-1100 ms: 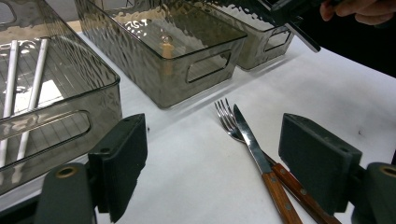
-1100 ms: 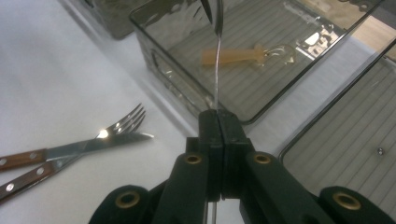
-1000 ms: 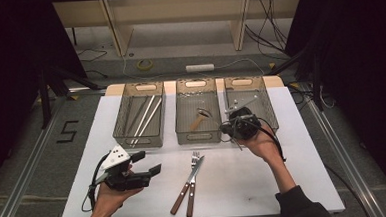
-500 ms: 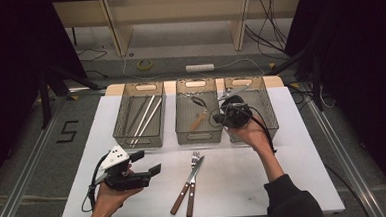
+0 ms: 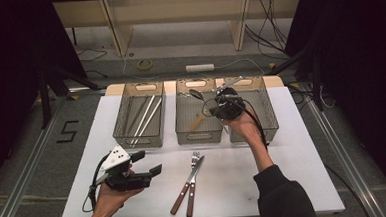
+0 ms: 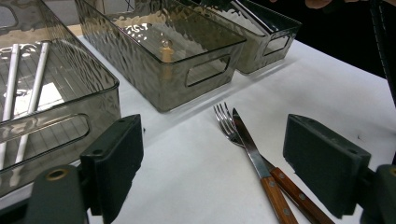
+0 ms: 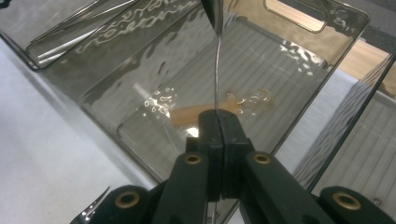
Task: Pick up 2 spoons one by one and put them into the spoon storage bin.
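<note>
My right gripper [image 5: 221,92] hangs over the middle bin [image 5: 181,114] and the right bin [image 5: 269,115]. It is shut on the thin stem of a metal utensil [image 5: 232,81], which it holds crosswise. Seen along the right gripper [image 7: 218,122], the metal utensil [image 7: 217,60] rises edge-on from the closed jaws. Below it, a wooden-handled spoon [image 7: 201,113] lies in the middle bin. My left gripper [image 5: 147,162] rests low at the table's front left, open and empty. Between the jaws of the left gripper [image 6: 212,172], a fork [image 6: 225,122] and a knife [image 6: 250,149] lie on the white table.
The left bin [image 5: 124,123] holds long pale sticks [image 5: 144,115]. The fork and knife [image 5: 190,177], both wooden-handled, lie side by side at the front middle. The white table [image 5: 294,173] ends near the person at the bottom, and cables run across the floor behind it.
The right gripper has carried the metal utensil leftward, from above the right bin toward the middle bin. The left gripper has stayed put.
</note>
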A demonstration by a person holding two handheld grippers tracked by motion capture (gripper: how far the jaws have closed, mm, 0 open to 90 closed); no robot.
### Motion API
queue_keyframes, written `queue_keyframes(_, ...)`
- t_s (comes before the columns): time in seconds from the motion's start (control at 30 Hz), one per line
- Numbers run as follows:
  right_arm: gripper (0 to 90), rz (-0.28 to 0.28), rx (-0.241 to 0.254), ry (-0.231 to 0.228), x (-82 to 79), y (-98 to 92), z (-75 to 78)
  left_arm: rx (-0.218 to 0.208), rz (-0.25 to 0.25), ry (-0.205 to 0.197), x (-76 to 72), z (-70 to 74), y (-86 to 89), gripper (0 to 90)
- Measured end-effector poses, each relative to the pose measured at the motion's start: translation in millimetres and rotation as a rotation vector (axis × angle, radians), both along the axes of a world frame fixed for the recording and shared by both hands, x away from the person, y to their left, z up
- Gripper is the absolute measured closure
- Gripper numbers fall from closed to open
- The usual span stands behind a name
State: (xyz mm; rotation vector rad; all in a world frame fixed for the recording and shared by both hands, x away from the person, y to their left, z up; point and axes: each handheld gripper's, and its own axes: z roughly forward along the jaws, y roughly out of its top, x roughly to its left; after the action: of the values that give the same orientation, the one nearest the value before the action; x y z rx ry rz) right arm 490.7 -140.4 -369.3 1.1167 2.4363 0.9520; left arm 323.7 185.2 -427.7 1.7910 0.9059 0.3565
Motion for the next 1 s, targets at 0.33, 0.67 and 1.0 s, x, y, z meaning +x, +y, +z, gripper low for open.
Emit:
queue_keyframes(0.33,90.0,-0.044,0.026,0.015,14.8,1.7,-2.9,0.0,0.001,0.0,0.1,-0.2,-0.5,19.7)
queue_keyframes(0.67,90.0,-0.077,0.032,0.019,25.7,5.3,-1.6,0.0,0.0,-0.001,0.1,-0.4,-0.7,19.7)
queue_keyframes(1.0,90.0,-0.101,0.031,0.022,35.9,11.4,-6.6,0.003,-0.014,0.002,-0.9,-0.4,-1.6,19.7)
